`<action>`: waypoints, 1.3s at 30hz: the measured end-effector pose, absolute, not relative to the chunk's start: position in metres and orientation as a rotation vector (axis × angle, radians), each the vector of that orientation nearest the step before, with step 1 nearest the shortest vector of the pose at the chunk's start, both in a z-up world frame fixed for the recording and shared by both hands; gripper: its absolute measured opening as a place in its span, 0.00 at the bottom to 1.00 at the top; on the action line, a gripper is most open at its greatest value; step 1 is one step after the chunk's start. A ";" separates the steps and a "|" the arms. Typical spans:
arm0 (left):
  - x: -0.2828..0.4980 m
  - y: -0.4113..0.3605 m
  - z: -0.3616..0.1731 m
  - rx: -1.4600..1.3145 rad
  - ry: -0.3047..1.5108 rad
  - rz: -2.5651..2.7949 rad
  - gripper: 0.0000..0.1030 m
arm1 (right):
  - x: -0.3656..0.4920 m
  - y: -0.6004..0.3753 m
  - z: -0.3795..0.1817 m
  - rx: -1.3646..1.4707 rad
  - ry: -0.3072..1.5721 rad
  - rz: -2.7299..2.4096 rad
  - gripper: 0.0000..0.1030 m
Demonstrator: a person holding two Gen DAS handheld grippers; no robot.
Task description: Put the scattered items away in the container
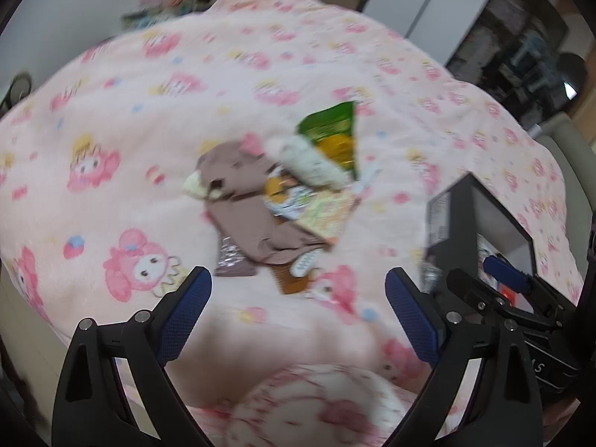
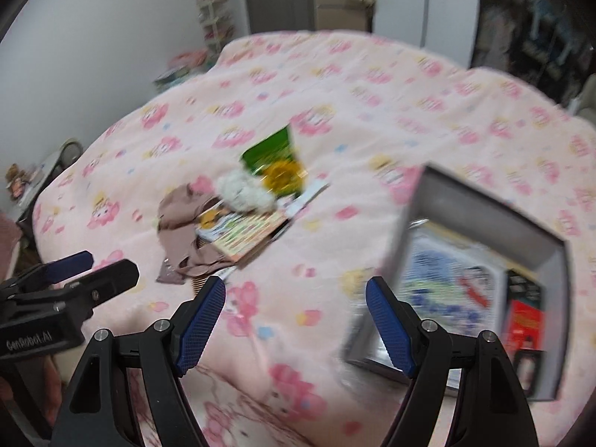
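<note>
A heap of loose items lies mid-bed: a brown cloth (image 1: pixel 247 201) (image 2: pixel 178 231), a white fluffy toy (image 1: pixel 309 162) (image 2: pixel 242 190), a green snack bag (image 1: pixel 331 130) (image 2: pixel 273 156), a picture booklet (image 1: pixel 324 214) (image 2: pixel 242 240) and a comb (image 1: pixel 305 264). A grey box (image 1: pixel 447 219) (image 2: pixel 480 208) sits to the right, with several packets inside. My left gripper (image 1: pixel 298 313) hangs open over the bedding in front of the heap, nothing between its fingers. My right gripper (image 2: pixel 296 316) is open too, beside the box's near-left corner. Both views are blurred.
The pink cartoon-print blanket (image 1: pixel 149 85) (image 2: pixel 372 85) covers the whole bed. The other gripper shows at the right edge (image 1: pixel 506 283) and at the left edge (image 2: pixel 70 283). A white wall, shelves and a doorway lie beyond the bed.
</note>
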State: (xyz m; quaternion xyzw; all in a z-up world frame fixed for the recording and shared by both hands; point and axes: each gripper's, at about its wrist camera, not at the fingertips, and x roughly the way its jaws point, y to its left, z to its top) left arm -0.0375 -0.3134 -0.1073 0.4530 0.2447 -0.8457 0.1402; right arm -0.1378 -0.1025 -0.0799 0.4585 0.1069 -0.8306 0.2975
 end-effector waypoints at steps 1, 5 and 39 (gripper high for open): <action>-0.038 -0.320 -0.115 1.318 0.717 -2.419 0.88 | -0.142 -0.110 -0.088 1.235 0.283 -2.177 0.74; -0.044 -0.349 -0.152 1.387 0.762 -2.326 0.71 | -0.153 -0.133 -0.113 1.282 0.289 -2.087 0.64; -0.109 -0.338 -0.236 1.796 1.083 -2.359 0.24 | -0.164 -0.194 -0.195 1.492 0.168 -1.697 0.06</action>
